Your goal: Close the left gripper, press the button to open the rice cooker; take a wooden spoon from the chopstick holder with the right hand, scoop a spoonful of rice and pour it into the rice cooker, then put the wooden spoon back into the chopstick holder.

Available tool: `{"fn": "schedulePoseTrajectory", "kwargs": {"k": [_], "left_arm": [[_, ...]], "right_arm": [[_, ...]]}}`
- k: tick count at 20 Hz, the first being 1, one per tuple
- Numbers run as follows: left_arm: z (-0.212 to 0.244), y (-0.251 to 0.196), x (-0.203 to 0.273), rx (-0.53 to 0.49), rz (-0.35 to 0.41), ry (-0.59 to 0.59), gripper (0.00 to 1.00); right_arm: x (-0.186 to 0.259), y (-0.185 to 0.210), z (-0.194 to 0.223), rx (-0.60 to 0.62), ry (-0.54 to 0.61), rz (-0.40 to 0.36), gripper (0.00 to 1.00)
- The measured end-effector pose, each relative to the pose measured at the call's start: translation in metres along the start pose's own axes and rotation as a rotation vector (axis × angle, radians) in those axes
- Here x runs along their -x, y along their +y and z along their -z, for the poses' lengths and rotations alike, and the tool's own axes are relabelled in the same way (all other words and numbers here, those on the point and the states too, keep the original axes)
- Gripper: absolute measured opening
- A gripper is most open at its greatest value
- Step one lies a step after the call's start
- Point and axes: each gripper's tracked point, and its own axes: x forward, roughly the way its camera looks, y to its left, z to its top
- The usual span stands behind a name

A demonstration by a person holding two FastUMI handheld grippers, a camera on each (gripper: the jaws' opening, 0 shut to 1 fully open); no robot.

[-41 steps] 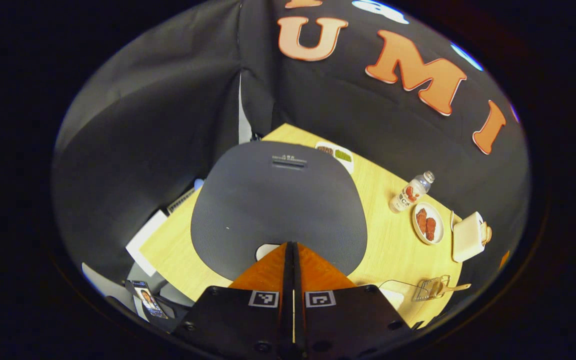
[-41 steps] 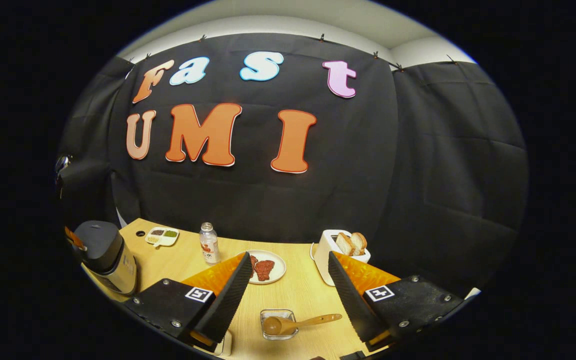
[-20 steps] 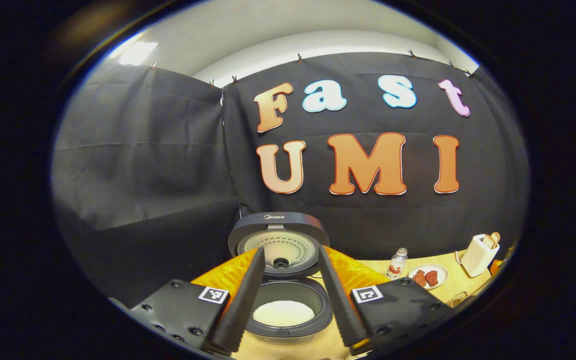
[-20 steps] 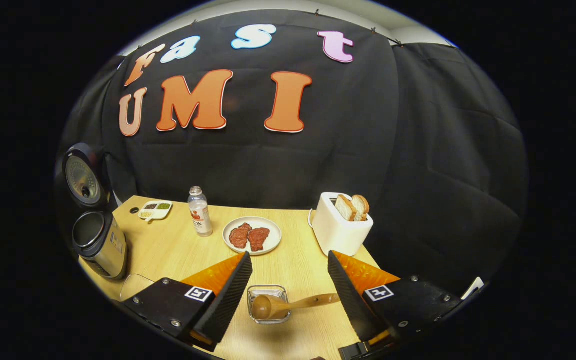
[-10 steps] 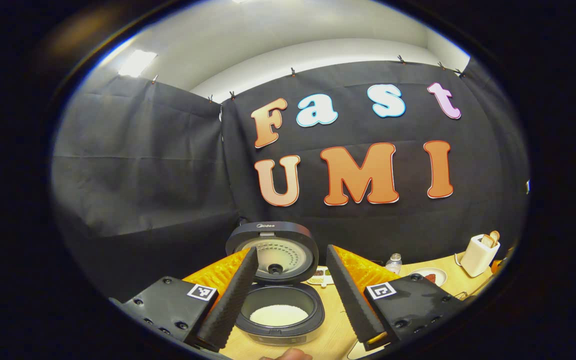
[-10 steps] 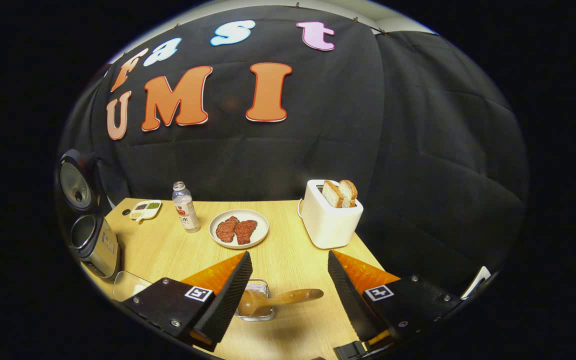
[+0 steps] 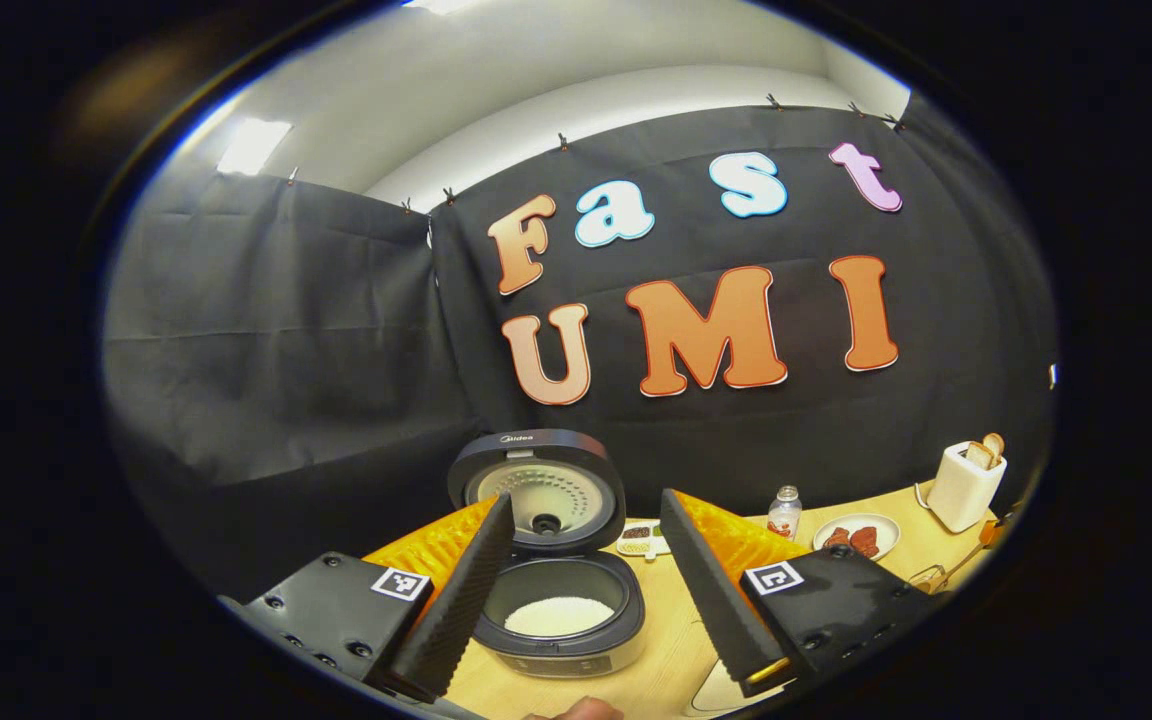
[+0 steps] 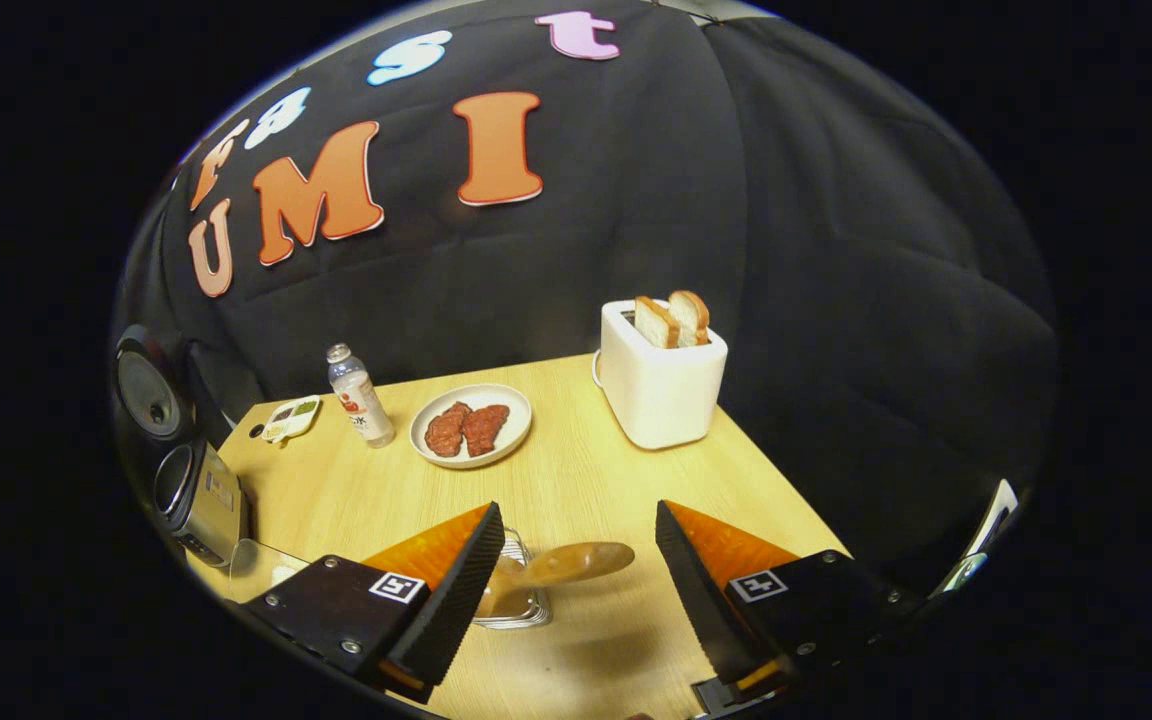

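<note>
Right gripper view, one wooden spoon (image 8: 561, 564), two toast slices (image 8: 671, 318)

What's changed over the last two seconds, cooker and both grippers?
The rice cooker lid has sprung open; the left gripper opened its jaws and backed off. The right gripper moved in over the wooden spoon, jaws still open. Spoon still rests in its holder.

A white toaster (image 8: 661, 390) stands at the far right of the wooden counter (image 8: 576, 470) with two bread slices (image 8: 671, 320) upright in its slots; a plate (image 8: 471, 425) carrying two meat pieces lies left of it; a bottle (image 8: 359, 395) stands upright further left; a small divided dish (image 8: 288, 418) lies near the far-left corner.
</note>
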Motion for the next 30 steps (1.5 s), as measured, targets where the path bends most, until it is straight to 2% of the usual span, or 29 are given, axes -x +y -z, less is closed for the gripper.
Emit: {"fn": "schedulePoseTrajectory", "kwargs": {"k": [1,7,9,11,13,14,16,17,20,28,30], "left_arm": [[-0.002,0.0,0.001,-0.002,-0.005,0.001,0.91],[-0.004,0.004,0.01,-0.029,-0.035,0.002,0.91],[-0.004,0.005,0.012,-0.036,-0.037,0.009,0.91],[-0.004,0.006,0.012,-0.048,-0.041,0.015,0.91],[-0.005,0.009,0.013,-0.052,-0.045,0.013,0.91],[-0.003,0.01,0.013,-0.052,-0.044,0.019,0.93],[0.002,0.012,0.012,-0.05,-0.042,0.03,0.98],[0.001,0.013,0.011,-0.046,-0.04,0.029,1.0],[0.003,0.019,0.009,-0.043,-0.042,0.034,0.91],[0.018,0.046,-0.002,-0.012,-0.035,0.048,1.0],[0.021,0.055,-0.007,-0.003,-0.034,0.049,0.96]], "right_arm": [[-0.006,-0.002,0.007,-0.026,0.018,-0.004,0.95],[-0.03,0.023,0.041,-0.174,0.101,-0.099,0.93],[-0.036,0.03,0.043,-0.206,0.099,-0.12,0.85],[-0.042,0.033,0.043,-0.215,0.089,-0.119,0.71],[-0.041,0.035,0.041,-0.221,0.084,-0.116,0.51],[-0.043,0.039,0.039,-0.233,0.084,-0.129,0.35],[-0.038,0.049,0.035,-0.236,0.078,-0.146,0.26],[-0.039,0.05,0.034,-0.223,0.075,-0.14,0.24],[-0.039,0.057,0.031,-0.178,0.074,-0.118,0.19],[-0.04,0.067,0.019,-0.164,0.108,-0.02,0.15],[-0.032,0.066,0.005,-0.158,0.082,0.011,0.15]]}}
